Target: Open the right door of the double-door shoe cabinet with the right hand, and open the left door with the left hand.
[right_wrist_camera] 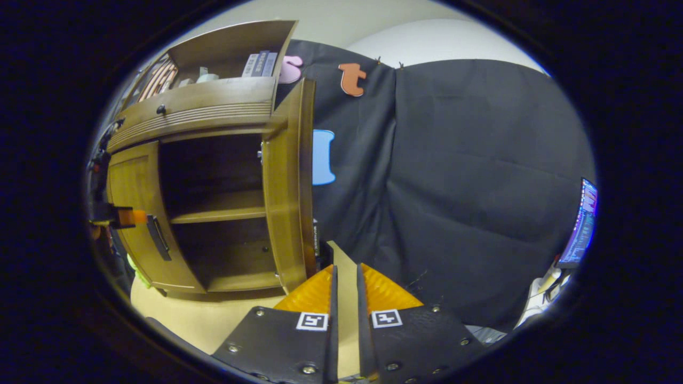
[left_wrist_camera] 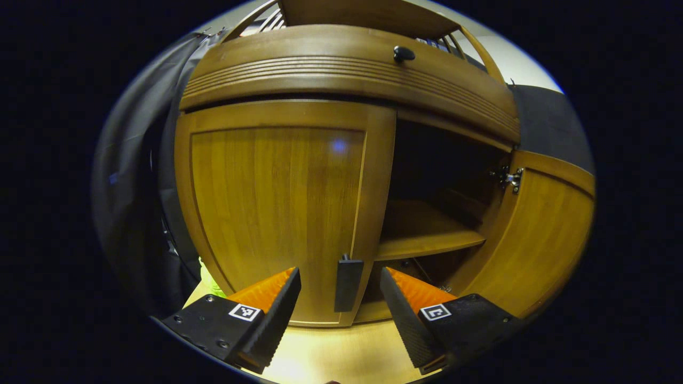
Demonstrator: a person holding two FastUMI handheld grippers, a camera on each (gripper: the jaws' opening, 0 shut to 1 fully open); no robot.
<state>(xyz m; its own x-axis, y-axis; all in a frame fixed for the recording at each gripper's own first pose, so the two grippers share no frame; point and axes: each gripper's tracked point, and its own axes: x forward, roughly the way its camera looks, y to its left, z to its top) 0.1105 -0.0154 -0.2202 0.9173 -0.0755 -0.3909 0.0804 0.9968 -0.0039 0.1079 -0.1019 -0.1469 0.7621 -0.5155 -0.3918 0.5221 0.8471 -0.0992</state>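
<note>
Shoe cabinet (left_wrist_camera: 347, 74) of glossy, warm-brown wood stands on a pale table (left_wrist_camera: 341, 352), its left door (left_wrist_camera: 277, 202) shut directly ahead of the left hand-held gripper (left_wrist_camera: 340, 298), whose fingers are spread wide to either side of the door's dark, flat bar handle (left_wrist_camera: 348, 284), not touching it. Its right door (right_wrist_camera: 288, 186) stands swung wide, baring a dark interior and one wooden shelf (right_wrist_camera: 219, 213). Off to that door's right, the right hand-held gripper (right_wrist_camera: 346, 282) is nearly closed, gripping nothing. A ribbed moulding (left_wrist_camera: 341, 72) crosses the curved drawer front beneath a small dark knob (left_wrist_camera: 403, 53).
</note>
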